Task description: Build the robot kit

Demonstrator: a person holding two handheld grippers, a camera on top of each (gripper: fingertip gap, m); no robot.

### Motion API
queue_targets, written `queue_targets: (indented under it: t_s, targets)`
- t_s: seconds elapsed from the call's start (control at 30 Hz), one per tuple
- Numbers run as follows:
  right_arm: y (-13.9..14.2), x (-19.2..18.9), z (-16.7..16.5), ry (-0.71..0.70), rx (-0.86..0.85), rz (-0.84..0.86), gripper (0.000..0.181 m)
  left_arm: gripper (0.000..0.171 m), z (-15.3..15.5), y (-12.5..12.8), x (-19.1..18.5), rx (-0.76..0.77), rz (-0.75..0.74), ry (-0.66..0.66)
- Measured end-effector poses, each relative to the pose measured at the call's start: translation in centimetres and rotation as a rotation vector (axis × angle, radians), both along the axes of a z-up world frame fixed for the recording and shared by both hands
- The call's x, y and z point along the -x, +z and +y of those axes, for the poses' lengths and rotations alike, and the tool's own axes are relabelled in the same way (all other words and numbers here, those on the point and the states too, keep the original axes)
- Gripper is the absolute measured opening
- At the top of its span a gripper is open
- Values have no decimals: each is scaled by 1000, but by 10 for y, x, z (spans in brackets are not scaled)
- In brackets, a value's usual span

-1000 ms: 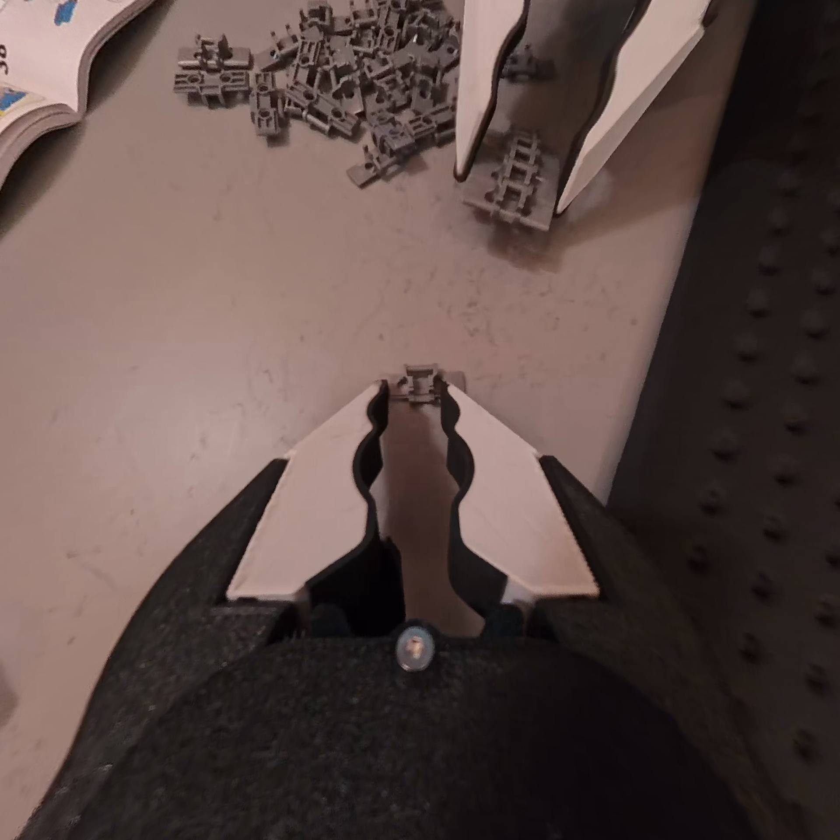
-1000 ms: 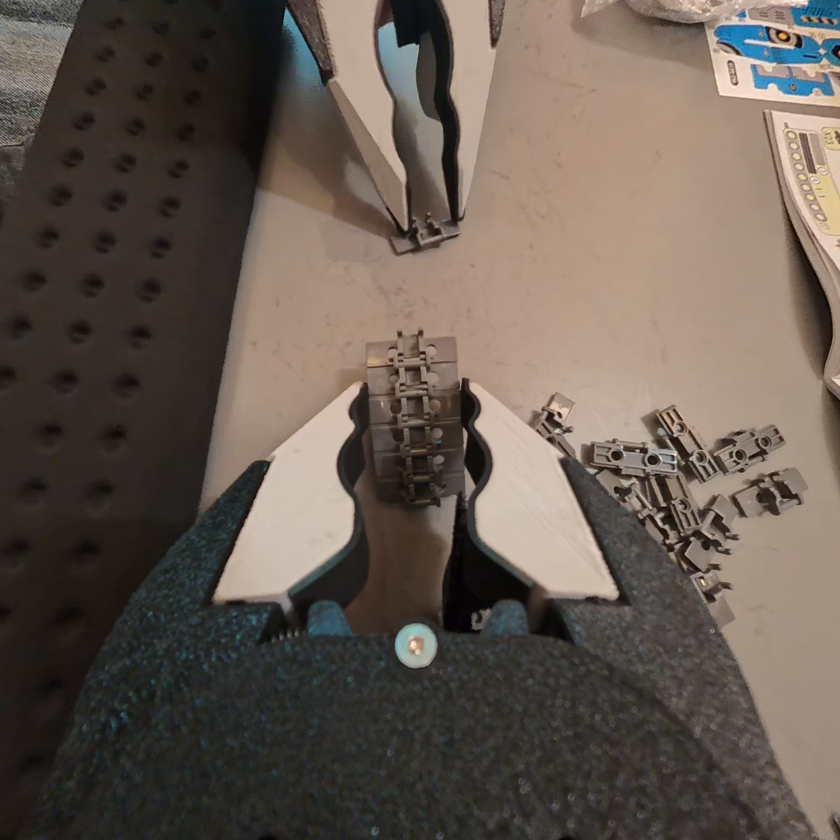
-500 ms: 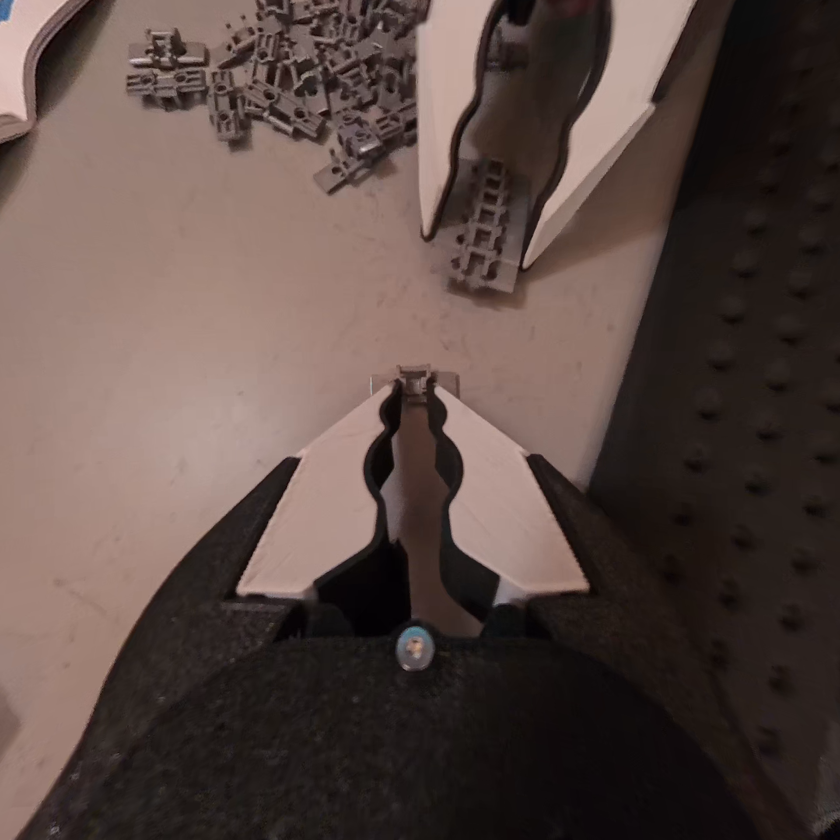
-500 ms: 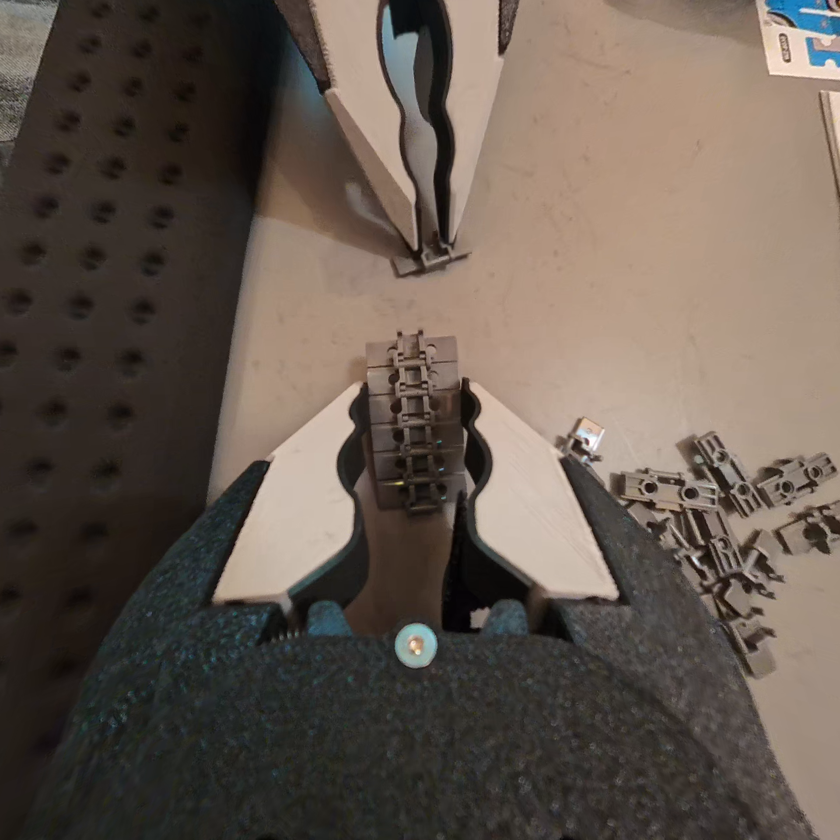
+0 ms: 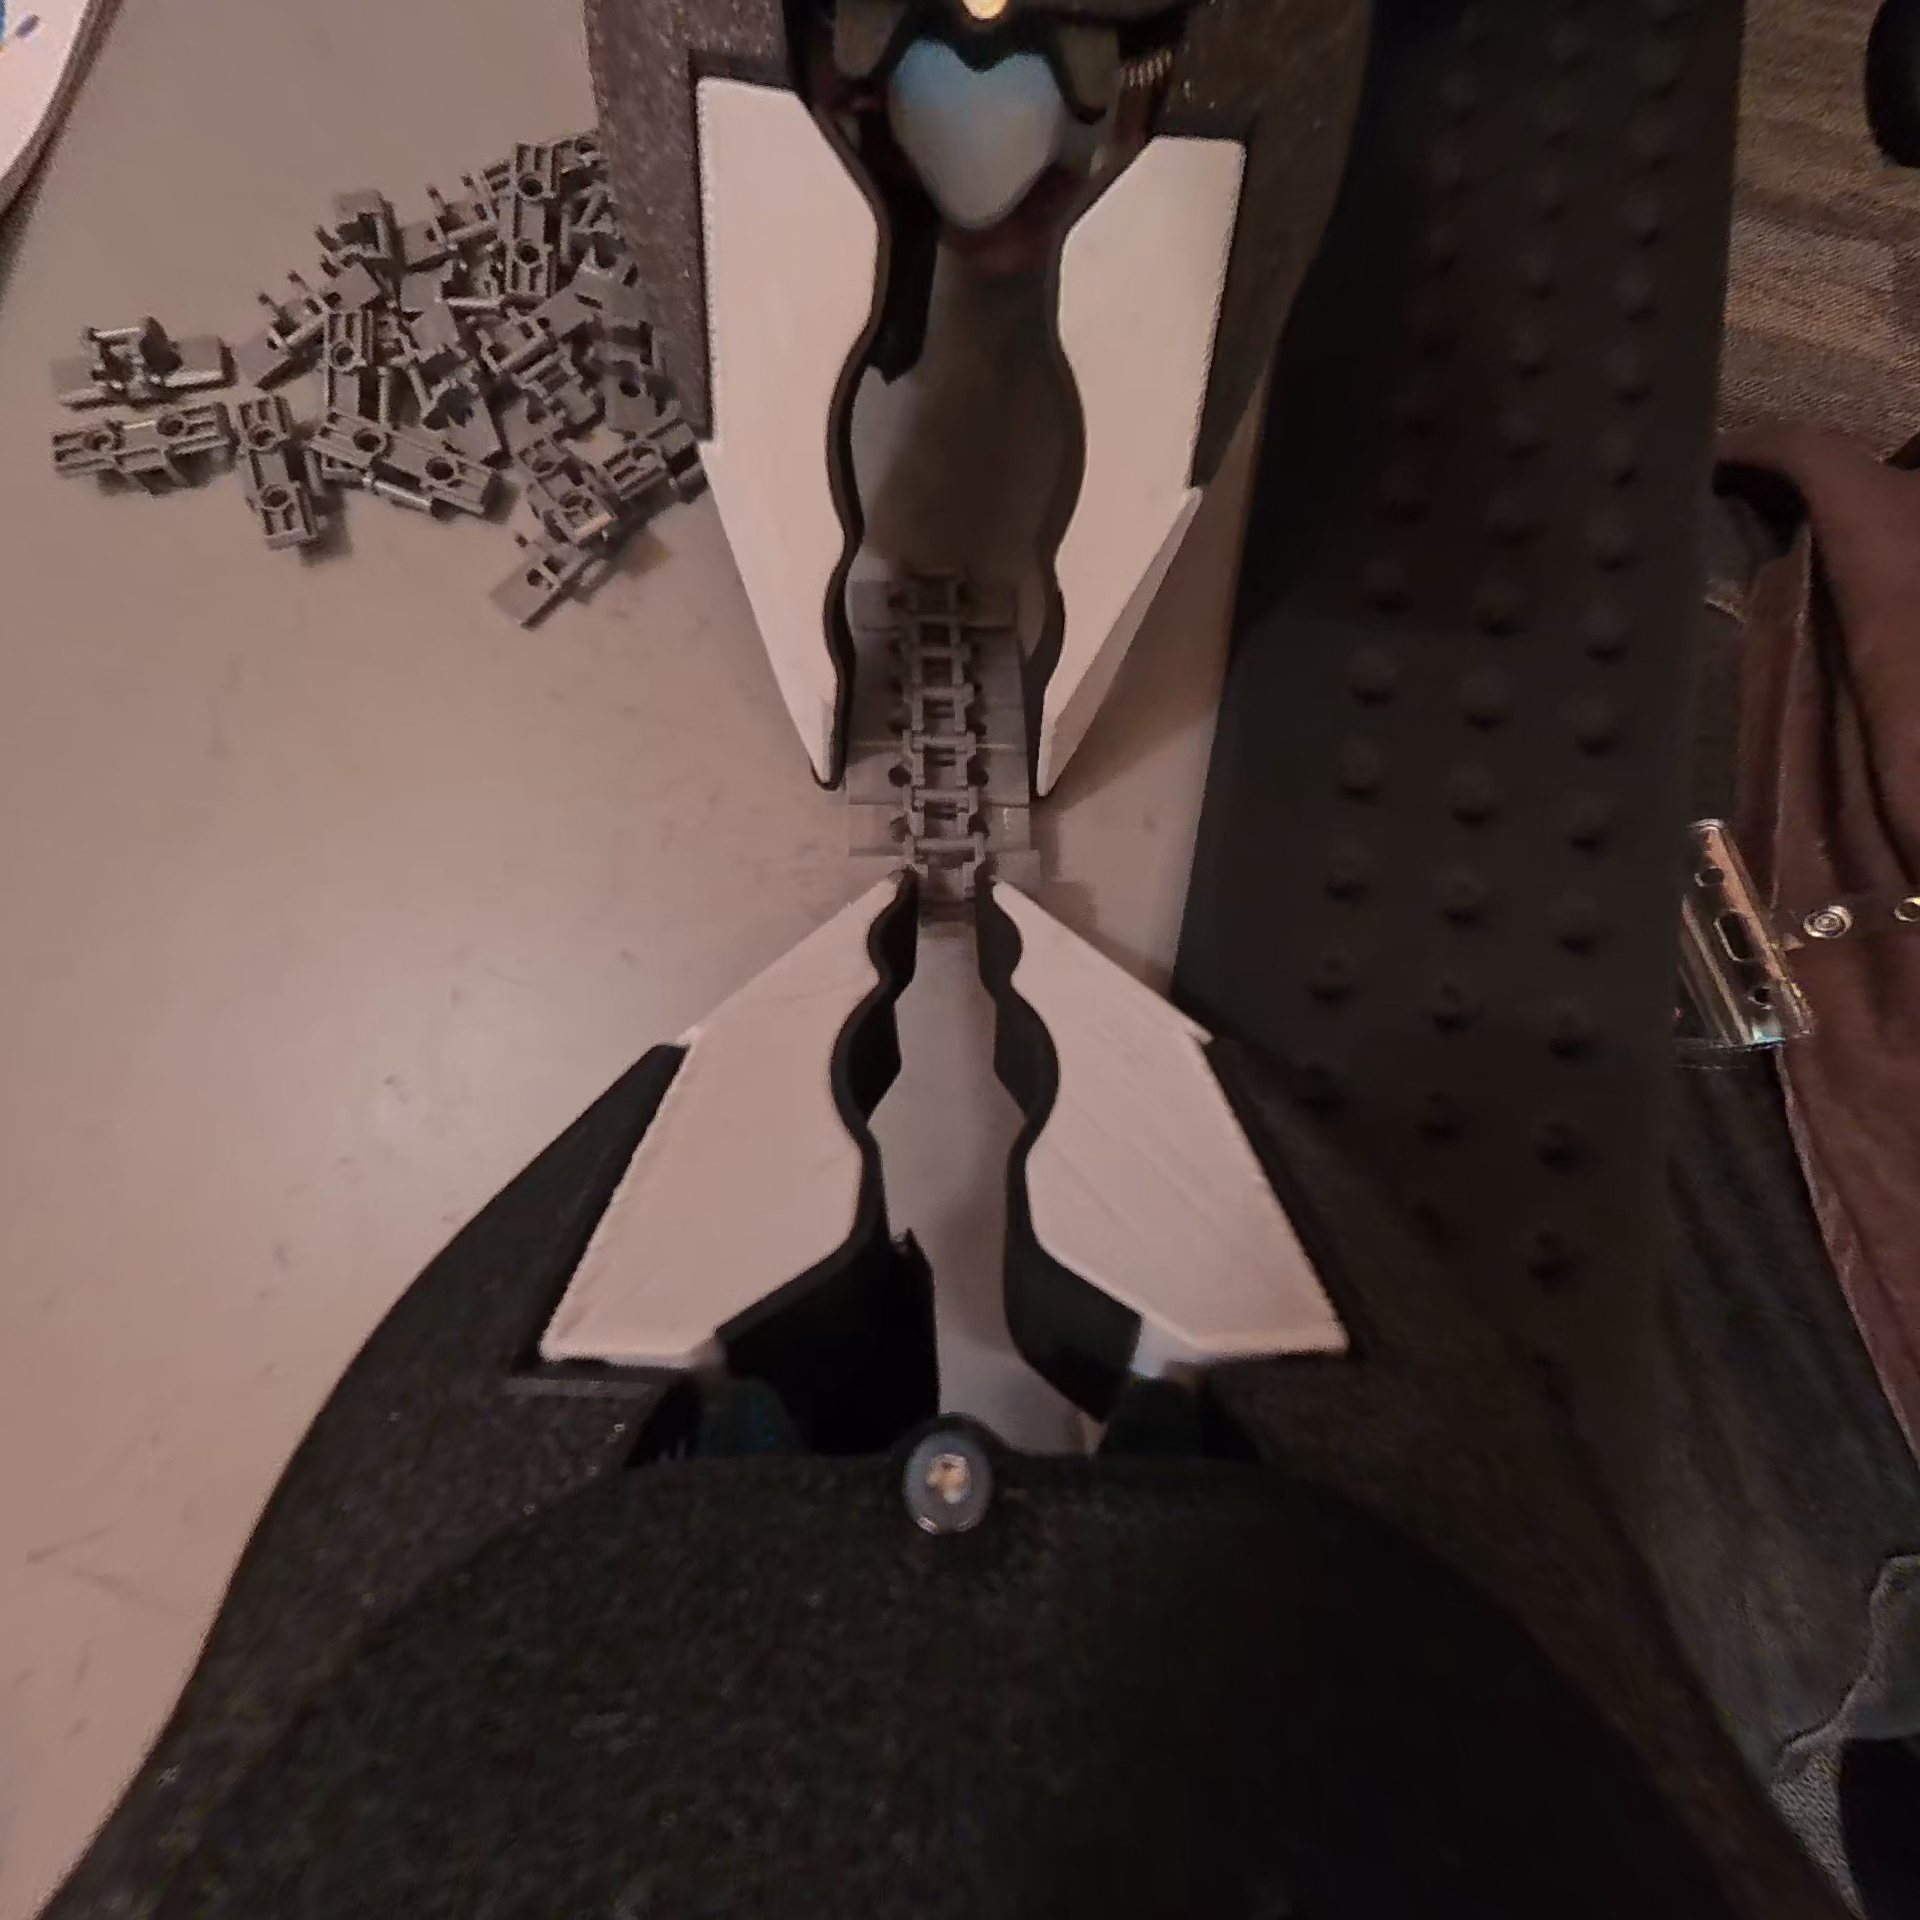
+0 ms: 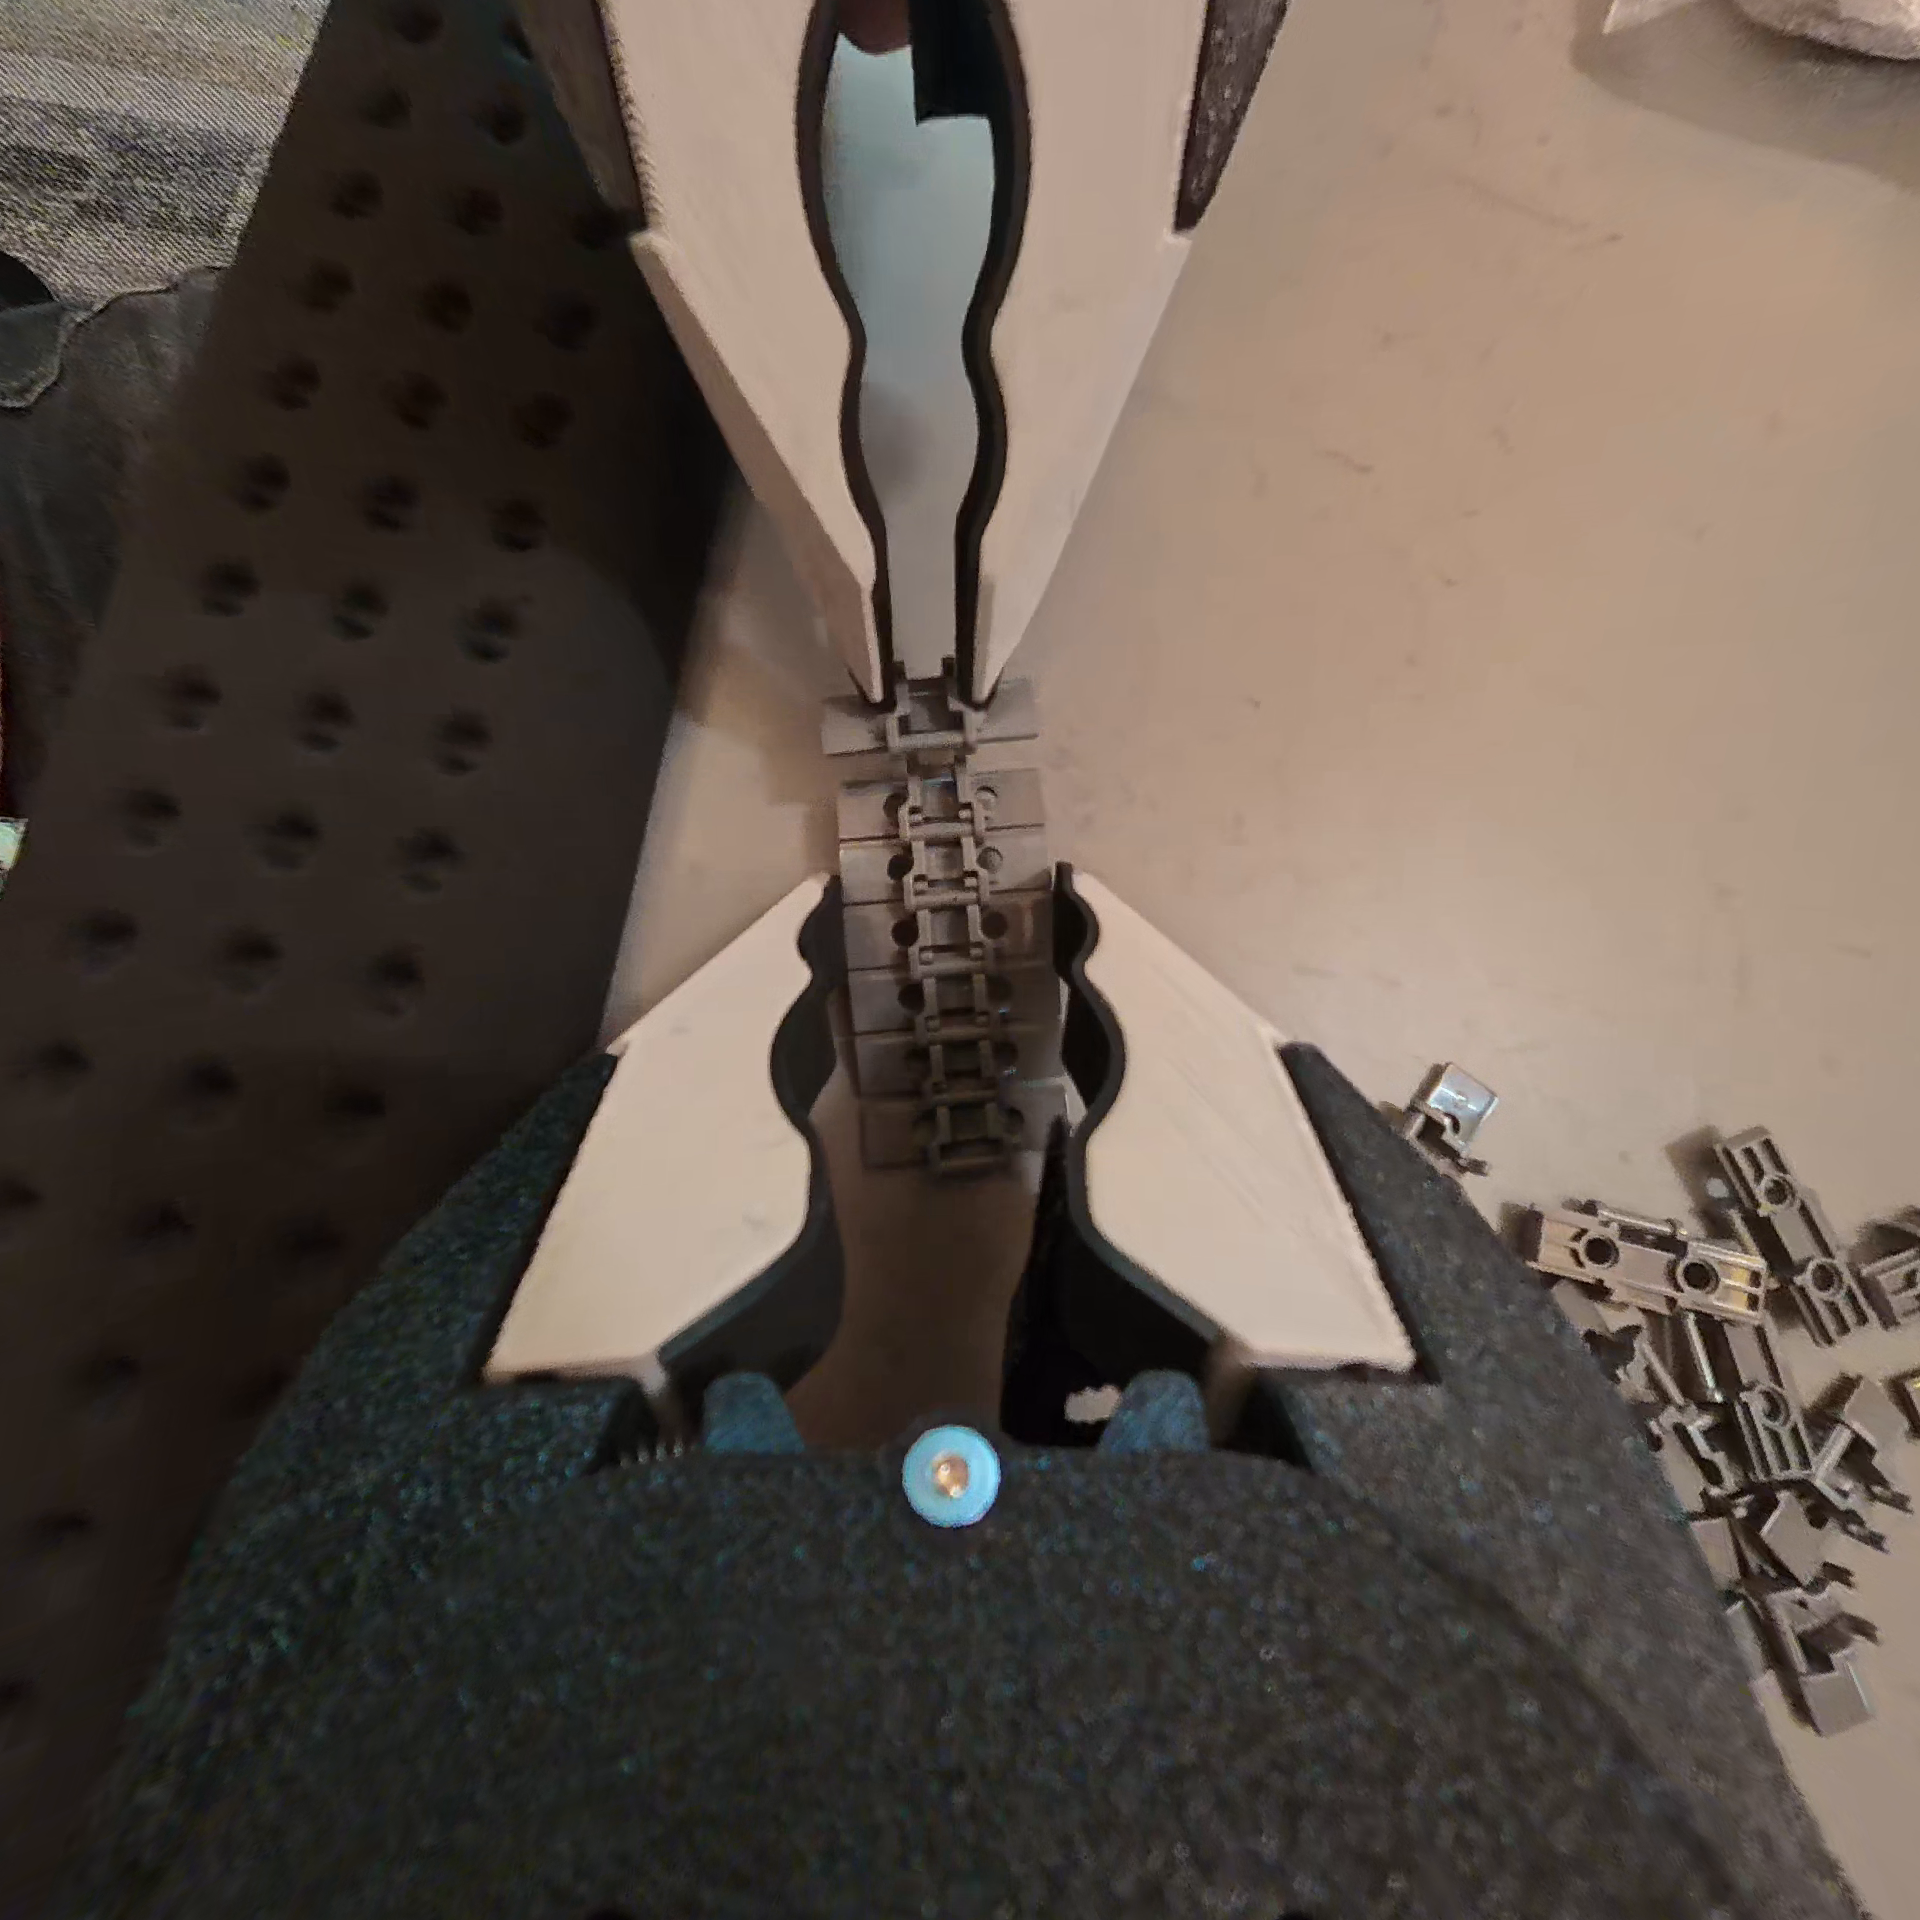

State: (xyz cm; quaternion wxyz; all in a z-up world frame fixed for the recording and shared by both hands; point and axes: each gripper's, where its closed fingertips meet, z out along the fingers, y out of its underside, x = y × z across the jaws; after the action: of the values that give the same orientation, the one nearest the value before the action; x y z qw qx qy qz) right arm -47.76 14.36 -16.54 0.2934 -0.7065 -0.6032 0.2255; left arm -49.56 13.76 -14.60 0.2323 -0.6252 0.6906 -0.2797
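Note:
My left gripper (image 5: 943, 899) is shut on a single grey track link (image 6: 928, 722) and holds it against the end of a short chain of joined grey track links (image 5: 940, 727). My right gripper (image 6: 948, 878) is shut on that chain (image 6: 951, 987), gripping it by its sides low over the beige table (image 5: 312, 935). The two grippers point at each other, tip to tip. The right gripper (image 5: 935, 784) shows at the top of the left wrist view, and the left gripper (image 6: 925, 691) at the top of the right wrist view. Whether link and chain are locked together cannot be told.
A pile of loose grey track links (image 5: 416, 395) lies beside the right gripper and also shows in the right wrist view (image 6: 1745, 1351). A dark studded panel (image 5: 1455, 727) borders the table edge next to both grippers. A booklet corner (image 5: 21, 104) lies far left. My two grippers' fingertips are within a few centimetres of each other.
The two grippers have closed the gap between them. The single link in the left gripper now meets the end of the chain in the right gripper.

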Motion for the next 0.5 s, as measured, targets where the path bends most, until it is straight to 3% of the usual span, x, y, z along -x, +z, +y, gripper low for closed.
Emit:
queue_targets:
  t_s: [0.5]
  targets:
    - [-2,3,-1,5,22,9,41,10,0,-11,3,-16,66,2]
